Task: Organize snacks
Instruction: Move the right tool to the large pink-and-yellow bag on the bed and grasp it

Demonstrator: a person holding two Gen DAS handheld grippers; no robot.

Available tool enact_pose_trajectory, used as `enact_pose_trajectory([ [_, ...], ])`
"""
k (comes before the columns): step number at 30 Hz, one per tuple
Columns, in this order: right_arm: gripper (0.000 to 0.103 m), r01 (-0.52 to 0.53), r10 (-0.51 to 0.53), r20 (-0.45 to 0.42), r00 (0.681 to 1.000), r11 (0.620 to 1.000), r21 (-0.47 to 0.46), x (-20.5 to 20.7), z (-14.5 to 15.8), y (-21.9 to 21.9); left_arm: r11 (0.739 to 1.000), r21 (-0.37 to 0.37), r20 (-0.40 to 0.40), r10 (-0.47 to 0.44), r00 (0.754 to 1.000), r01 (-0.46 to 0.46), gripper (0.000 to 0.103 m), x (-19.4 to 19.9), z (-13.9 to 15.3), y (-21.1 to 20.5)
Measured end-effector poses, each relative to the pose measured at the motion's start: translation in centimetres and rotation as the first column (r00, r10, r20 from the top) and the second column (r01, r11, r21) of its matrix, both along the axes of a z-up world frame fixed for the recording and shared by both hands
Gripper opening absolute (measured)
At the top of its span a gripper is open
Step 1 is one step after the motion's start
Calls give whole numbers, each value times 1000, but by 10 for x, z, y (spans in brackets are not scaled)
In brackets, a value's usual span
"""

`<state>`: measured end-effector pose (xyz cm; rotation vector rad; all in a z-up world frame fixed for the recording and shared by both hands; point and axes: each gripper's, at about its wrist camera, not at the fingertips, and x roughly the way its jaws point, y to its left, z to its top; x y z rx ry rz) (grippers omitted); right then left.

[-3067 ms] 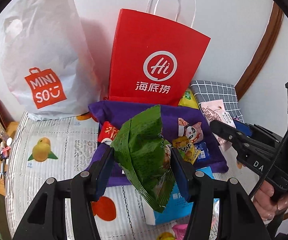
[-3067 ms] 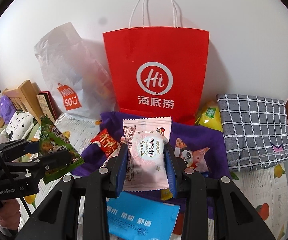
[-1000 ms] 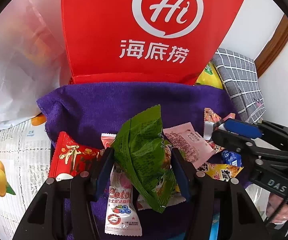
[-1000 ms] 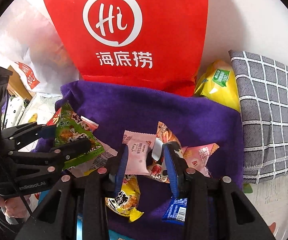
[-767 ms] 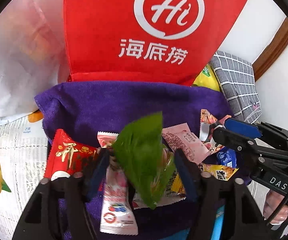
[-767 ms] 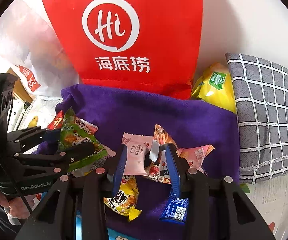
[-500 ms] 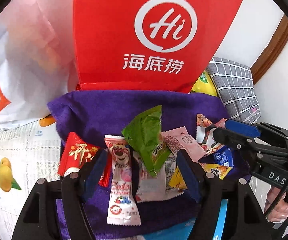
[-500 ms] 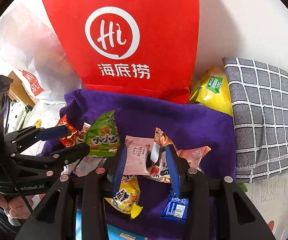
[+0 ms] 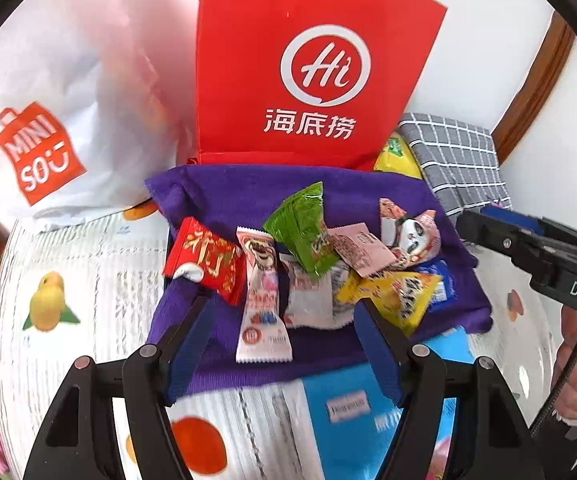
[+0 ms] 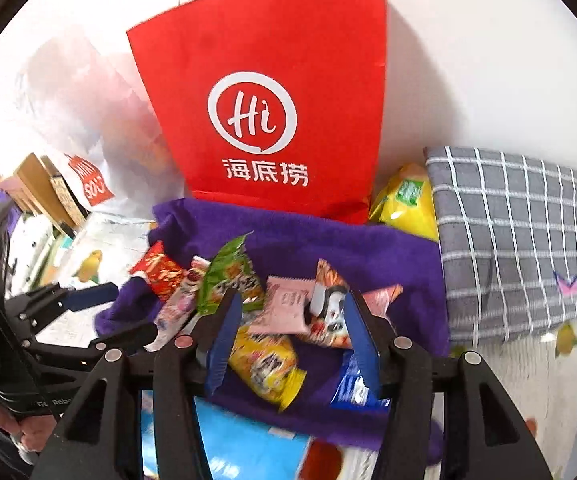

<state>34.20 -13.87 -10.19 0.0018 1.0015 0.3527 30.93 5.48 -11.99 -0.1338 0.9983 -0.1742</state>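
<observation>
Both the left gripper (image 9: 284, 320) and right gripper (image 10: 294, 322) hover with jaws spread, empty. The crinkled green foil snack packet (image 9: 302, 230) lies among other wrappers on the purple towel (image 9: 224, 196), at twelve o'clock from the left gripper. Judged: a placing step looks finished; next calls for picking another loose snack.

A towel (image 9: 248, 196) spreads across the middle of the left wrist frame, with a pile of snack packets (image 9: 312, 264) lying on its near half. Directly behind the towel, at upper centre, stands a paper bag (image 9: 312, 60); a plastic bag (image 9: 48, 92) sits at upper left beside it. A checked cloth (image 9: 456, 160) lies at right, behind the towel's far corner. A flat pack (image 9: 352, 408) lies at the bottom, partly under the towel's near edge
</observation>
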Motion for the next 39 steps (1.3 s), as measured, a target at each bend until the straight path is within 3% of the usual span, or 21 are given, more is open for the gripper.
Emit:
enact_pose_trajectory([
  [5,54,32,-32,8,999,999,-6,-36,11,-9,1000,6,29,-1,1000,1,71,-29,13,-3],
  [9,66,73,-73,62,995,997,4,-74,24,-20,1000,-3,49,-3,999,3,71,-53,23,-5],
  [16,70,110,-113,83,990,993,32,-123,29,-34,1000,1,70,-3,998,3,71,-90,33,-8],
  [27,74,163,-164,12,986,984,70,-183,5,-53,1000,-16,83,4,997,-2,71,-137,37,-6],
  [39,75,101,-93,-73,993,988,117,-227,-38,-14,999,-27,65,26,998,-25,71,-158,25,14],
])
